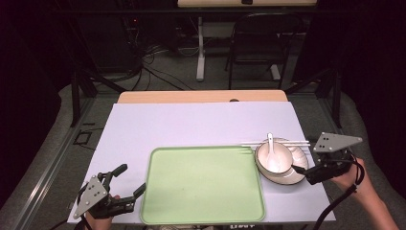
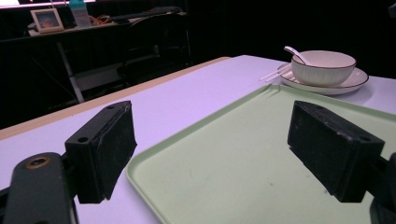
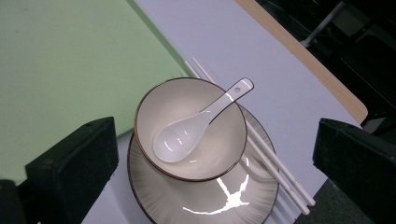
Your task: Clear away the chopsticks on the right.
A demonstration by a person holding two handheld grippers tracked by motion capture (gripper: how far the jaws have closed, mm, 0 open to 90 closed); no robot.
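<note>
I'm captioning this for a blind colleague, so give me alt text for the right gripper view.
A glossy white ceramic spoon lies in a cream dark-rimmed bowl on a matching ribbed plate, with white chopsticks across the plate's far edge. The right tool's black jaws stand open on either side, a pale green plastic tray beside the plate.

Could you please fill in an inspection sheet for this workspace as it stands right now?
Surface: pale lilac sheet over a wooden table.
Job's things: light green plastic tray, bare; white ceramic bowl on a white dark-rimmed plate; white ceramic spoon in the bowl; white chopsticks across the plate's rim.
Clutter: nothing seen.
Grippers: left gripper open beside the tray's near left corner; right gripper open at the plate's right edge.
Cables: black cable trailing from the right gripper.
Surroundings: black folding chair, floor cables, dark curtains.
</note>
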